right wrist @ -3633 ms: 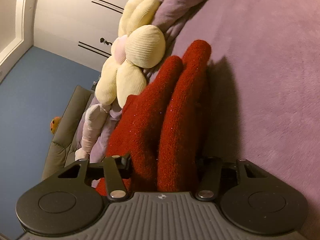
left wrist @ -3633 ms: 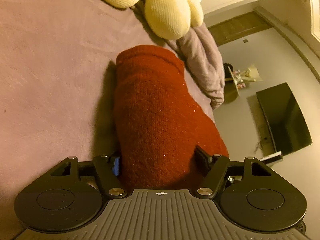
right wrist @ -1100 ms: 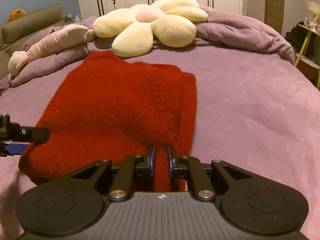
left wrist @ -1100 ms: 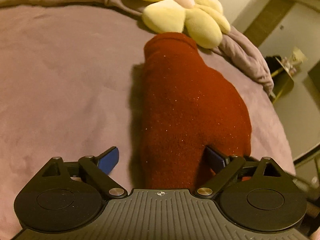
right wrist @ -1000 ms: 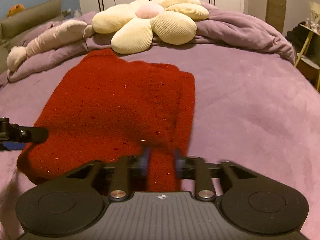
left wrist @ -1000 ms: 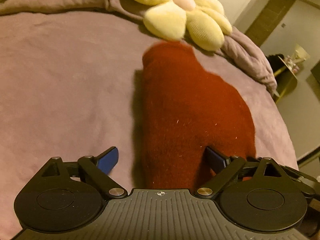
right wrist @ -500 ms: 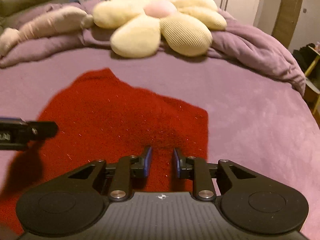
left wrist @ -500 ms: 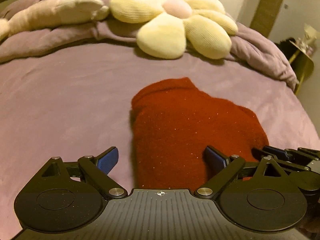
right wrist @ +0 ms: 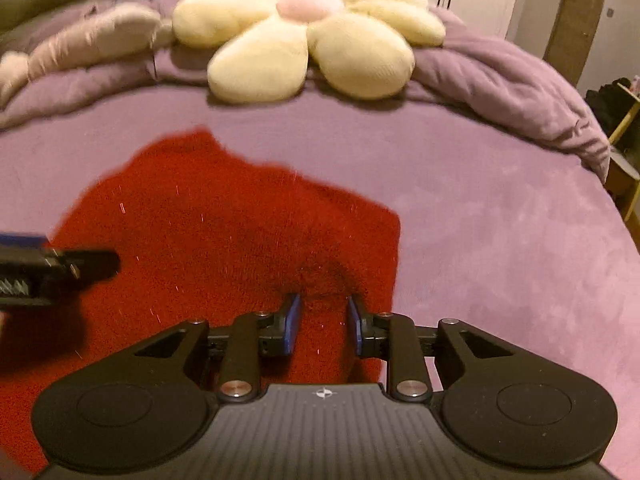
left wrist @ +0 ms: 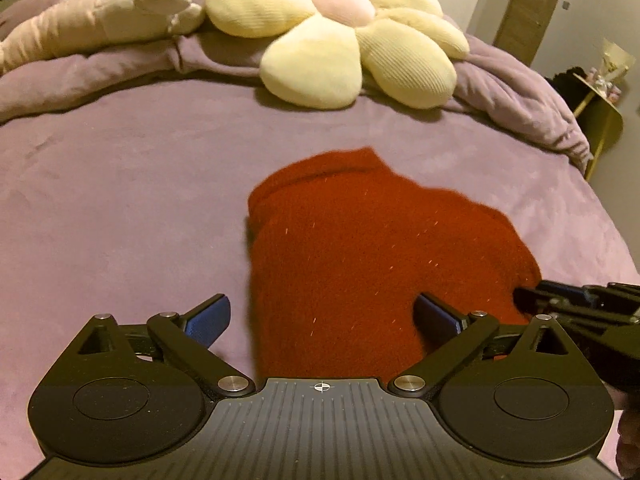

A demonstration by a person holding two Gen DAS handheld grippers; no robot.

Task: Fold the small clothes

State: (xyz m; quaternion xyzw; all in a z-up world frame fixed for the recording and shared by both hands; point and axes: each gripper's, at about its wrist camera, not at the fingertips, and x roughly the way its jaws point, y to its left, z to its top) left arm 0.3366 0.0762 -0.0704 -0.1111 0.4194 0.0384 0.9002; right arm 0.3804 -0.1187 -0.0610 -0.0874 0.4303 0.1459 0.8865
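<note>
1. Pointing steeply down at the bed, the left gripper (left wrist: 324,316) holds its jaws spread wide; the near left edge of the red knitted garment (left wrist: 372,264) lies in the gap, and the blue pads (left wrist: 210,316) press on nothing.
2. The right gripper (right wrist: 324,320) also tilts downward, over the garment's near right part. Its jaws stand narrow and are opening, with red knit between them; the pads look clear of the cloth, though the fabric there is dark and hard to read.
3. Each gripper's tip shows at the edge of the other's view, cut off by the frame: the right one enters from the right in the left wrist view, the left one from the left in the right wrist view.
4. The garment lies folded and flat on the purple bedspread (left wrist: 120,200), in the middle of the bed, its far end narrower. Its outline is blurred in both views.
5. Farther off, a cream flower-shaped cushion (left wrist: 340,32) rests on a rumpled purple duvet (left wrist: 520,96), with a pale plush toy (left wrist: 92,20) to its left.
6. No writing or brand can be read anywhere.
</note>
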